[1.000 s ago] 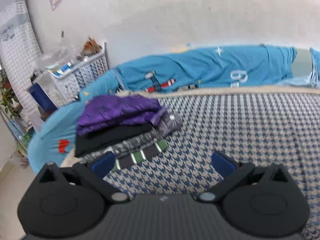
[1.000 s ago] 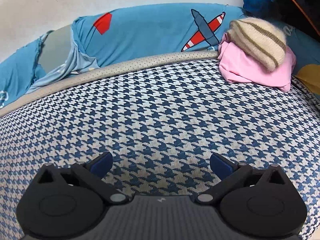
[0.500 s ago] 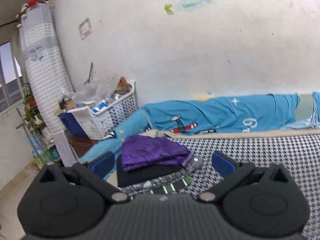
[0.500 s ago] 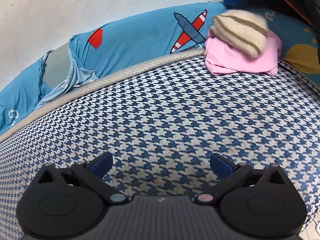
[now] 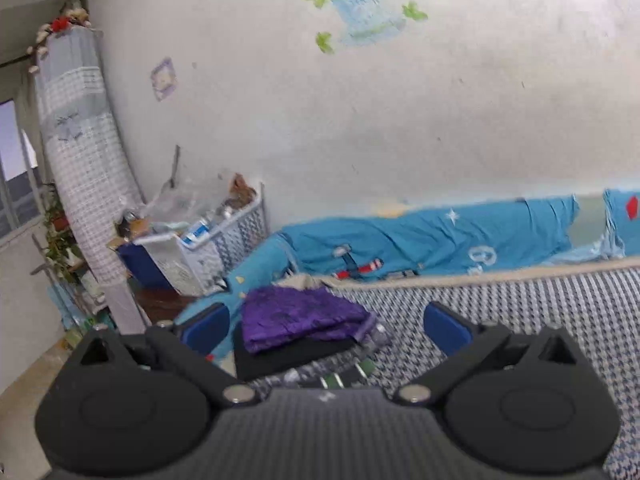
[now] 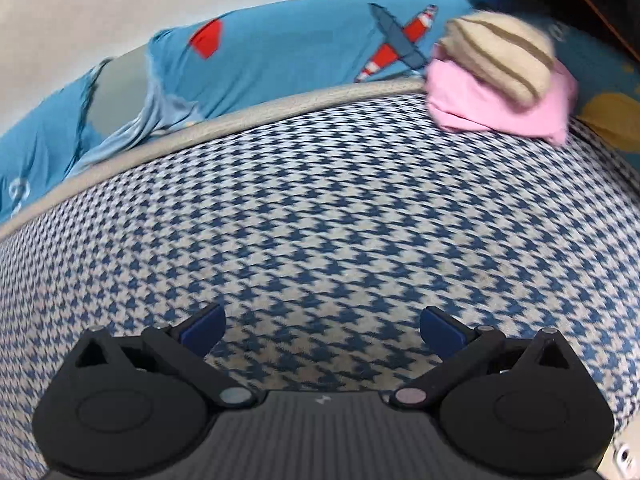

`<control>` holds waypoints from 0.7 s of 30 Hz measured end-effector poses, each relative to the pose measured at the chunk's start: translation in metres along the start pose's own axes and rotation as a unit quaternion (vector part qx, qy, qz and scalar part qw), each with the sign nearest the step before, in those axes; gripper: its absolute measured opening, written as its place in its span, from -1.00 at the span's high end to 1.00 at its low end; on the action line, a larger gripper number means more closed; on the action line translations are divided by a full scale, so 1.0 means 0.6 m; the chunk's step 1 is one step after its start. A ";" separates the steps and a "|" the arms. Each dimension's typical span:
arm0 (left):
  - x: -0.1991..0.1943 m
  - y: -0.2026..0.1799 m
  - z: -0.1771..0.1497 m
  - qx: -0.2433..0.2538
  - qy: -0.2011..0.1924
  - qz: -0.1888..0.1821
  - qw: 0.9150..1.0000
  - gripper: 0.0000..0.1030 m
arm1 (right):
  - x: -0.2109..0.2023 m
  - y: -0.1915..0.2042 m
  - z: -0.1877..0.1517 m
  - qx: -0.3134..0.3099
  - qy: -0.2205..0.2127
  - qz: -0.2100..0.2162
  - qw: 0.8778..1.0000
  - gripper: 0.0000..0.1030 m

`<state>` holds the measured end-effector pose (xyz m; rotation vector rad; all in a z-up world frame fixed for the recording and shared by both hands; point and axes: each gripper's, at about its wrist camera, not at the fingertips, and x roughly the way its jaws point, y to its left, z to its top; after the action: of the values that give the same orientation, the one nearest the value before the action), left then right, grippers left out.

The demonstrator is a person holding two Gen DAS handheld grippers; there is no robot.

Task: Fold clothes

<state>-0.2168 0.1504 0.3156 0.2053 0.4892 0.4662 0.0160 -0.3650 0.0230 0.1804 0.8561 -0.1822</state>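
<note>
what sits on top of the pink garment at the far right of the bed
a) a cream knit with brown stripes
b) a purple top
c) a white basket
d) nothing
a: in the right wrist view a cream knit with brown stripes lies on the pink garment.

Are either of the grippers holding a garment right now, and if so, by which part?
Nothing is held. The left gripper and the right gripper are both open and empty, with no cloth between their fingers.

A houndstooth bed cover carries a folded clothes stack and a pink garment, possibly folded.
</note>
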 end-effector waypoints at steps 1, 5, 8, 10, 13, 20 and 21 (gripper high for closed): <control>0.012 -0.011 -0.007 -0.001 0.008 -0.007 1.000 -1.00 | 0.004 0.009 0.000 -0.005 0.000 0.004 1.000 -1.00; 0.063 -0.054 -0.038 -0.012 0.039 -0.044 0.998 -1.00 | 0.025 0.041 0.000 -0.023 0.006 0.008 1.000 -1.00; 0.102 -0.088 -0.062 -0.018 0.058 -0.079 0.995 -1.00 | 0.042 0.059 0.003 -0.036 0.007 0.002 0.999 -1.00; 0.129 -0.110 -0.081 -0.022 0.069 -0.100 0.992 -1.00 | 0.055 0.067 0.006 -0.043 0.008 -0.001 0.999 -1.00; 0.173 -0.144 -0.111 -0.021 0.089 -0.127 0.988 -1.00 | 0.077 0.073 0.011 -0.050 0.006 -0.015 0.999 -1.00; 0.282 -0.213 -0.162 -0.020 0.118 -0.151 0.981 -1.00 | 0.126 0.082 0.023 -0.050 -0.009 -0.038 0.998 -1.00; 0.296 -0.220 -0.166 -0.024 0.122 -0.156 0.980 -1.00 | 0.132 0.085 0.025 -0.052 -0.013 -0.042 0.998 -1.00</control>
<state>-0.0772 0.1275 0.1181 0.0230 0.7362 0.1955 0.0892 -0.3259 -0.0234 0.0444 0.8450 -0.2168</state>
